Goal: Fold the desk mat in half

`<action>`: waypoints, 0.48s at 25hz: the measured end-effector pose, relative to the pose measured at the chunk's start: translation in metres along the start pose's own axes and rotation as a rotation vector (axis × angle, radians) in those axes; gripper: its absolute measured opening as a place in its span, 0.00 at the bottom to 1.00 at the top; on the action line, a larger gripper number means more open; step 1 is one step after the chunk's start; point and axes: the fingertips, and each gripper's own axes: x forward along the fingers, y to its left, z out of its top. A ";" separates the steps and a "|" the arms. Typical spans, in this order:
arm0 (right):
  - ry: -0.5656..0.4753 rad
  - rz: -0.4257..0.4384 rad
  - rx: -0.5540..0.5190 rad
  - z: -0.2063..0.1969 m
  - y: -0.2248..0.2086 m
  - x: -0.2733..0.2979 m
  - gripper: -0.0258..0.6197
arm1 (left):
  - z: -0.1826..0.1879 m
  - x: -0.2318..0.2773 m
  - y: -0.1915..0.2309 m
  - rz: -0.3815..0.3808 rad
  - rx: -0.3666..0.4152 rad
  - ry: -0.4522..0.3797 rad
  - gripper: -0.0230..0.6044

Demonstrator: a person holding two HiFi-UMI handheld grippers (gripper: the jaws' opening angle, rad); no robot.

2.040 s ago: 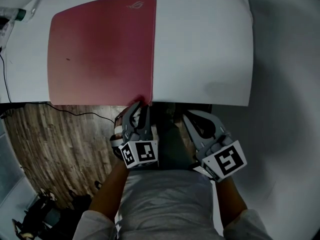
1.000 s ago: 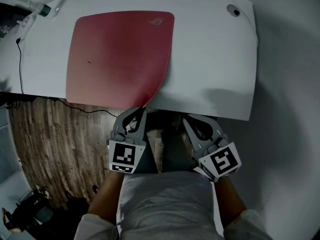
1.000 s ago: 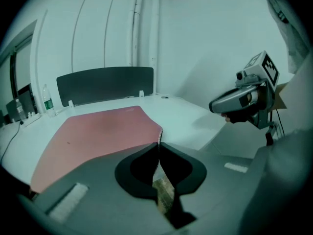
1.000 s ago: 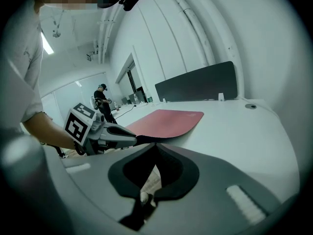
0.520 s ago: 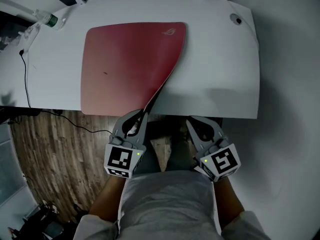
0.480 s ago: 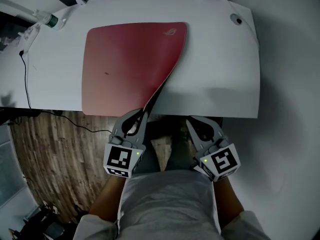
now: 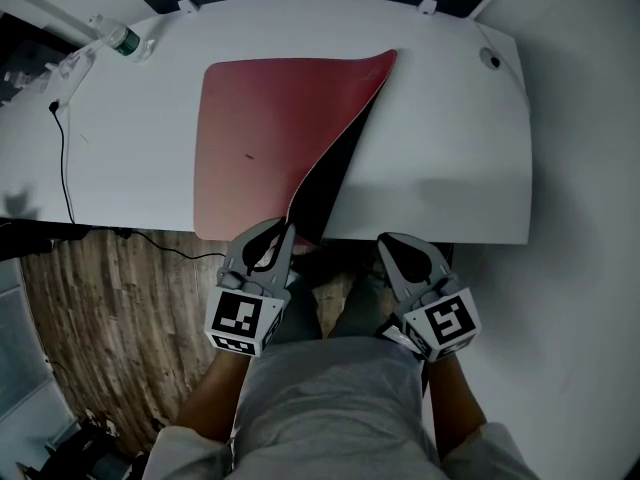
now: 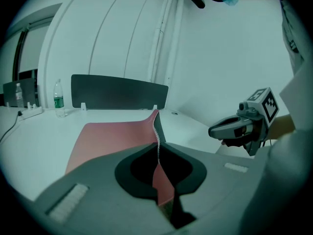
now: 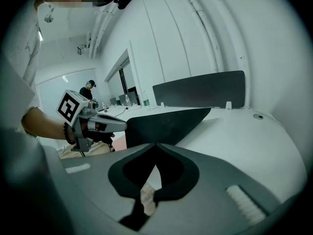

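Our left gripper (image 7: 286, 227) pinches the desk mat (image 7: 250, 128), long axis seemingly crosswise, right edge peeled higher than before; right gripper (image 7: 389, 240) closed, empty.

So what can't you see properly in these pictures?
Head view: the desk mat's gripped corner, hidden by the left gripper.
Head view: the desk beneath the raised flap, hidden by the mat's black underside.
Left gripper view: the bottle's label, too small.
Right gripper view: the far-off person, too small and dim.
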 end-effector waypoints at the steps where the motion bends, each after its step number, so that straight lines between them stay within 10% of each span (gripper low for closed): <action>1: -0.001 0.002 -0.009 0.002 0.003 0.004 0.05 | 0.001 -0.003 0.006 0.004 0.003 -0.005 0.09; 12: -0.015 0.030 -0.035 0.019 0.041 0.051 0.05 | -0.012 -0.038 0.063 0.045 -0.009 0.003 0.09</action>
